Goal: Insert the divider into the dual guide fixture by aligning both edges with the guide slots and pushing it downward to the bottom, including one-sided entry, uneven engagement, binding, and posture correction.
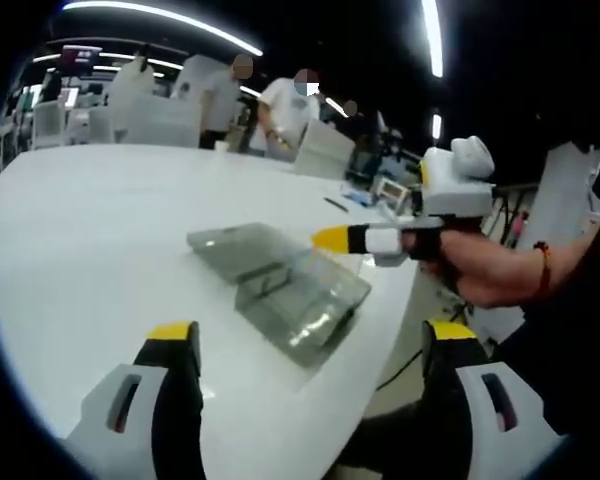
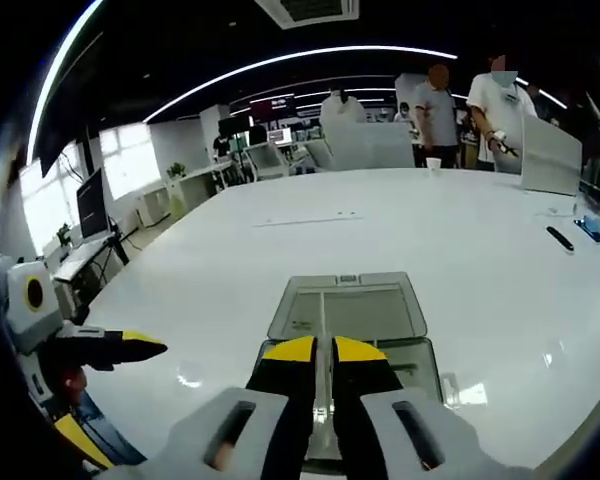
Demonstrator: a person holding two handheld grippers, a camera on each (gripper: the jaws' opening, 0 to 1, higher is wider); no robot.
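A wide white table [image 2: 280, 250] is seen carrying a clear dual guide fixture [image 2: 350, 310] near its edge. A thin clear divider [image 2: 323, 395] is pinched between the nearly closed jaws of the right gripper [image 2: 324, 350], just over the fixture. The left gripper [image 1: 310, 335] is held wide open, empty, well apart from it.

Clear tray fixture [image 1: 280, 285], flat on white table [image 1: 100, 240]
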